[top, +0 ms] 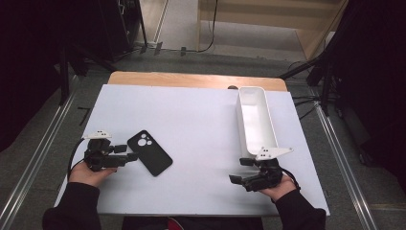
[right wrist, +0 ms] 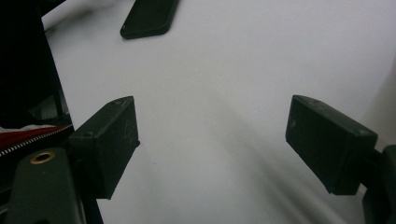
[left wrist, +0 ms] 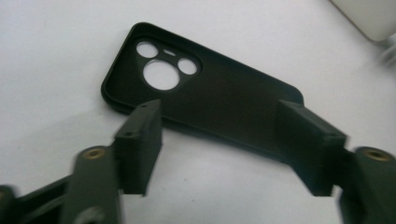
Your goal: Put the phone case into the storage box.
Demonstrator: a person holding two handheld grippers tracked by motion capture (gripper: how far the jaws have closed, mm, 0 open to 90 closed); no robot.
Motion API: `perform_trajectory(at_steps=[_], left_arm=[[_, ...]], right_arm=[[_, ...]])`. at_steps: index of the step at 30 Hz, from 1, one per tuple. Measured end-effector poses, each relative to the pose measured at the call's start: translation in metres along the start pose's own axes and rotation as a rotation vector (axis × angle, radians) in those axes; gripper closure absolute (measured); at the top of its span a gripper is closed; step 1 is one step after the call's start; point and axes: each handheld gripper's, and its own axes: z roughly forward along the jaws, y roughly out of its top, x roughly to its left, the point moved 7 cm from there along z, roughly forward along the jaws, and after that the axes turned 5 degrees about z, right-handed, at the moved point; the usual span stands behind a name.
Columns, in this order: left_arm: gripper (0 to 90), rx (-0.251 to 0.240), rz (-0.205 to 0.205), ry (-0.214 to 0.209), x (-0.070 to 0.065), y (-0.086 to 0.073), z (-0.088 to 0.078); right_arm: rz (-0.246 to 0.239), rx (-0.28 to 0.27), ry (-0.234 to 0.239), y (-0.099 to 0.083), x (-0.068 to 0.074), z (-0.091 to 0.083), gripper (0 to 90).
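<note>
Left hand-held gripper (left wrist: pixel 219 140) spread, jaws straddling black phone case (left wrist: pixel 205 98) edge, not pinching.

Matte black phone case (top: pixel 149 152), plain, with round cut-outs showing the white beneath. Plain white sheet over the worktop (top: pixel 191 120), a strip of light wood at the far edge. White oblong bin (top: pixel 256 120), unpatterned. Black left tool (top: pixel 125 153) and black right tool (top: pixel 239 170), each topped by a pale grey plate, brass-coloured inserts near the jaws. Black sleeves (top: pixel 72 211).
</note>
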Motion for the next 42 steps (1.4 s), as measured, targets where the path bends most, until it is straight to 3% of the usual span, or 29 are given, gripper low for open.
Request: perform_trajectory(at_steps=[2,3,4,5,6,11,15,24,35,42], left_arm=[[35.6,0.008,-0.017,-0.005,0.003,-0.001,0.001],[43.7,0.013,-0.030,-0.003,0.006,-0.002,0.002],[43.7,0.023,-0.034,-0.006,0.007,-0.003,0.002],[53.3,0.029,-0.046,-0.004,0.008,-0.004,0.002],[53.3,0.033,-0.055,0.003,0.009,-0.004,0.002],[89.0,0.044,-0.079,0.003,0.016,-0.005,0.002],[89.2,0.090,-0.088,-0.002,0.022,-0.008,0.011],[89.1,0.120,-0.089,0.024,0.024,-0.010,0.022],[88.9,0.097,-0.098,0.046,0.024,0.000,0.032],[88.8,0.087,-0.073,0.050,0.022,0.009,0.041]], right_arm=[[0.003,0.005,0.003,0.000,0.000,0.000,15.5],[0.000,0.005,0.005,0.000,0.000,0.000,15.5],[0.000,0.005,0.005,0.000,0.000,0.000,15.5],[0.002,0.003,0.003,0.000,0.001,0.000,15.5],[0.002,0.003,0.003,0.000,0.001,0.000,15.5],[0.001,0.003,0.002,-0.001,0.000,-0.001,15.5],[0.001,-0.001,0.000,0.000,0.000,-0.001,15.5],[0.002,0.003,0.000,-0.001,0.000,-0.001,15.5],[-0.001,0.005,-0.005,-0.001,0.000,-0.001,15.6],[0.001,0.003,-0.004,-0.001,0.000,-0.001,15.6]])
